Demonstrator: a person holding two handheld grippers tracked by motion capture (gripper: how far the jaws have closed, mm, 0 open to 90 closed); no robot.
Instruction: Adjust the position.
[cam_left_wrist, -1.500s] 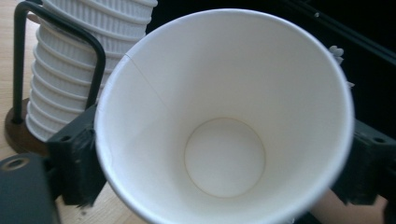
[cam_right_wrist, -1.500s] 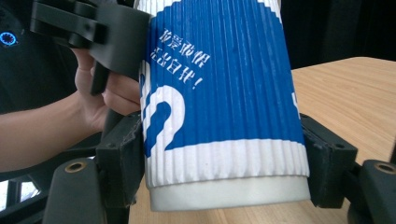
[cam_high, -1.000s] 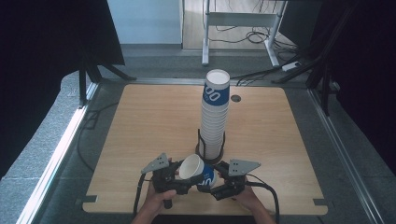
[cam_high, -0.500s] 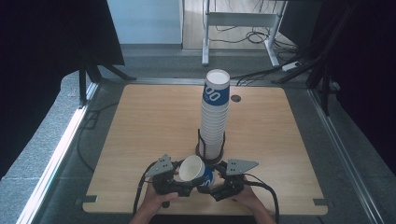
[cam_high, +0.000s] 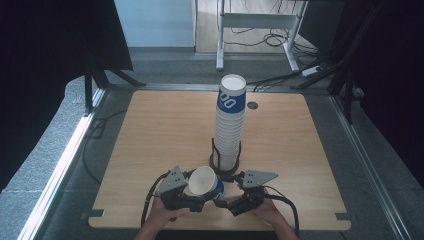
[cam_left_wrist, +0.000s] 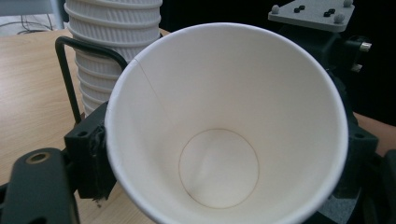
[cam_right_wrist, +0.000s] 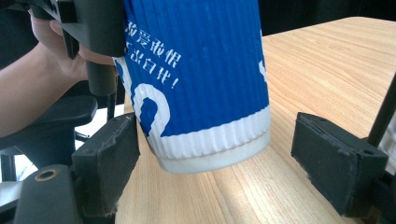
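Observation:
A paper cup (cam_high: 202, 181), blue ribbed outside and white inside, lies tilted just above the table's near edge, mouth toward the left gripper. My left gripper (cam_high: 192, 196) is shut on it near the rim; one finger (cam_left_wrist: 88, 158) presses the cup (cam_left_wrist: 219, 140) from outside. My right gripper (cam_high: 227, 199) has just been opening. Its pads (cam_right_wrist: 109, 154) stand either side of the cup's base (cam_right_wrist: 210, 149), and the right-hand pad (cam_right_wrist: 336, 158) is clearly off it. A tall stack of the same cups (cam_high: 230, 125) stands upright behind.
The stack sits in a black wire holder (cam_high: 224, 165) near the middle of the wooden table (cam_high: 165, 130). A person's hands (cam_high: 162, 217) hold both grippers at the near edge. A round cable hole (cam_high: 252, 105) lies at the back. Table legs and cables lie beyond.
The right gripper's jaws have spread away from the cup's base. The cup and both hands stay about where they were.

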